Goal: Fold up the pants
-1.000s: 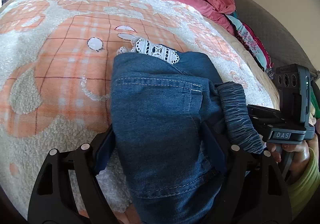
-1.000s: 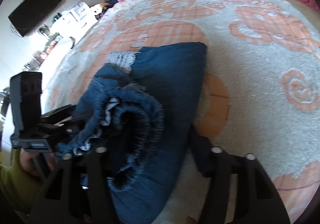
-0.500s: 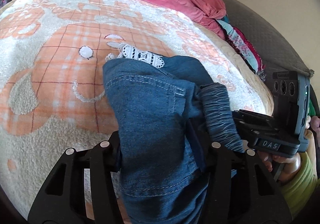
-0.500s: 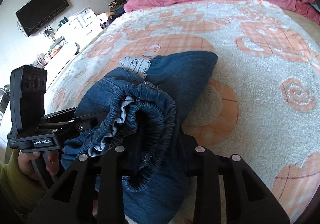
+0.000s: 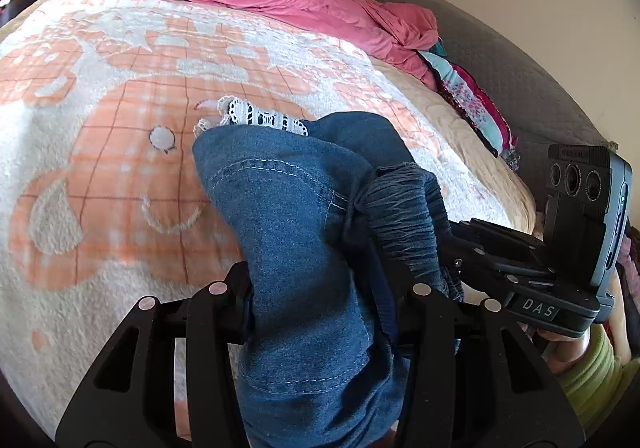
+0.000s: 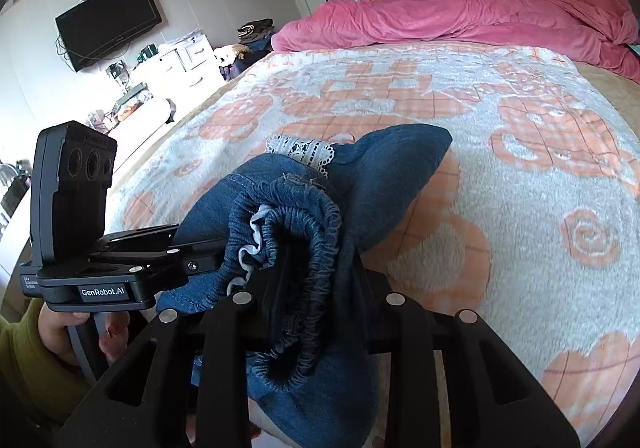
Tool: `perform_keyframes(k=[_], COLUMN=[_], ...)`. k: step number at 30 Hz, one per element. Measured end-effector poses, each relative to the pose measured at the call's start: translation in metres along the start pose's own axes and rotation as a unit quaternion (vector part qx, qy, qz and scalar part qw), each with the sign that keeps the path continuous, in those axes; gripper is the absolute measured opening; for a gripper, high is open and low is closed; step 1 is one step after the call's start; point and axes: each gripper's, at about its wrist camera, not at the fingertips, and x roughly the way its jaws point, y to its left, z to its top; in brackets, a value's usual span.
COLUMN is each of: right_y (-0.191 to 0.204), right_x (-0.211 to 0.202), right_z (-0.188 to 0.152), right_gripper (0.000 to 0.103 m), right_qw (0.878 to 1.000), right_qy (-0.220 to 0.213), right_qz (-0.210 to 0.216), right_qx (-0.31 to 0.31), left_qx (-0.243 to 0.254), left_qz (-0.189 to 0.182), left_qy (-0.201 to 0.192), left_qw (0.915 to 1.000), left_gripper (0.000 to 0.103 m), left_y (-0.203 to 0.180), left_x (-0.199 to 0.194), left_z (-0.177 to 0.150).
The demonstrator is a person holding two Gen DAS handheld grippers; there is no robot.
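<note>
The left gripper (image 5: 316,288) is closing its jaws on the folded denim pants (image 5: 296,232), cloth bunched between the fingers. Just beside it, the right gripper (image 6: 320,288) pinches the gathered waistband (image 6: 304,232), jaws narrowed on it. The pants' far end, with its white lace trim (image 5: 264,118), rests on the orange-and-white blanket (image 5: 100,168). Beyond lies a pink duvet (image 6: 460,16).

Bright daylight fills both views. In the right wrist view it blows out the dresser (image 6: 176,60) at left to white glare. The bed (image 5: 100,168) is evenly lit, shadows soft. Fisheye bending curves the edges, with dark corners. Focus is sharp throughout.
</note>
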Motion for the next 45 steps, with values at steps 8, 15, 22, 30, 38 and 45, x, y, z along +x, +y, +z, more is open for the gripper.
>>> perform_keyframes(k=[8, 15, 22, 30, 38, 45], right_y=[0.002, -0.005, -0.015, -0.022, -0.032, -0.05], right_x=[-0.001, 0.007, 0.018, 0.039, 0.06, 0.086], right_z=[0.029, 0.05, 0.066, 0.081, 0.083, 0.076], right_gripper=[0.027, 0.027, 0.027, 0.027, 0.027, 0.027], right_qw=[1.0, 1.0, 1.0, 1.0, 0.999, 0.997], right_qy=[-0.016, -0.026, -0.028, -0.014, 0.0, 0.037], right_qz=[-0.006, -0.006, -0.012, -0.023, -0.032, -0.068], right_qx=[-0.017, -0.009, -0.006, -0.01, -0.001, 0.023], left_qx=[0.012, 0.022, 0.023, 0.021, 0.013, 0.003], left_qz=[0.016, 0.029, 0.037, 0.051, 0.057, 0.081], left_qy=[-0.02, -0.026, -0.028, -0.027, -0.018, 0.005], left_qw=[0.9996, 0.999, 0.9987, 0.9981, 0.9981, 0.9967], left_gripper=[0.037, 0.037, 0.037, 0.037, 0.037, 0.037], left_y=[-0.004, -0.001, 0.006, 0.016, 0.03, 0.048], left_x=[-0.005, -0.001, 0.011, 0.026, 0.044, 0.066], left_z=[0.029, 0.052, 0.071, 0.08, 0.082, 0.078])
